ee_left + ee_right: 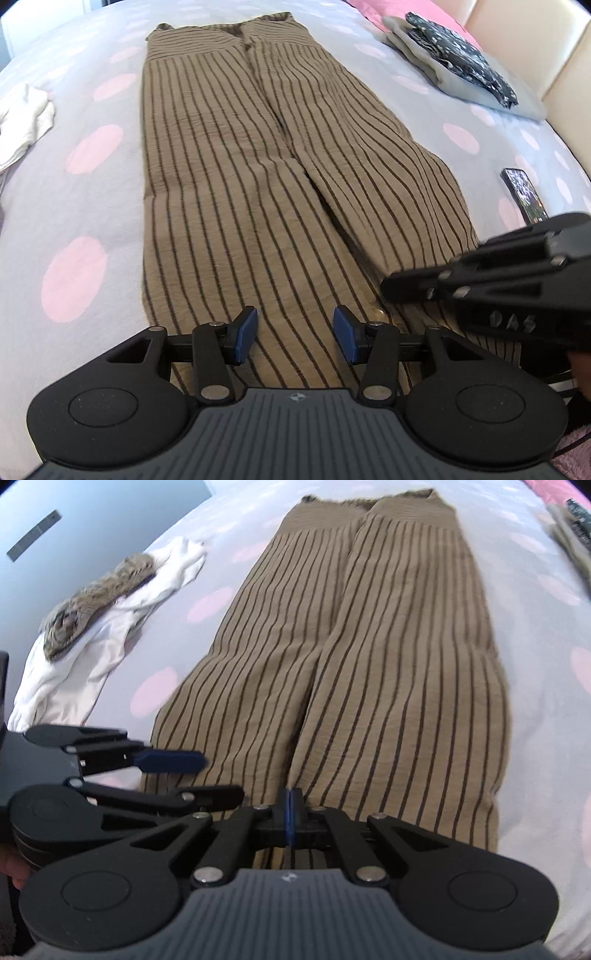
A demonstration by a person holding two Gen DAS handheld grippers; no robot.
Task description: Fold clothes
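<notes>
Tan trousers (pixel 258 166) with thin dark stripes lie flat on the bed, waistband far, hems toward me; the right wrist view shows the trousers (pixel 388 664) the same way. My left gripper (pixel 295 332) is open, its blue pads (pixel 245 334) apart just above the left leg near the hem, with nothing pinched. From the right wrist view the left gripper (pixel 207 775) sits over the left hem corner. My right gripper (pixel 290 805) has its pads pressed together on a small ridge of cloth near the hem. In the left wrist view the right gripper (pixel 386 288) touches the right leg.
The bed sheet (pixel 92 206) is lavender with pink dots. A white garment (pixel 110 627) with a furry brown piece (pixel 96 594) lies at the left. A folded stack (pixel 454 66) sits far right by a cream headboard (pixel 535 44). A phone (pixel 524 195) lies right of the trousers.
</notes>
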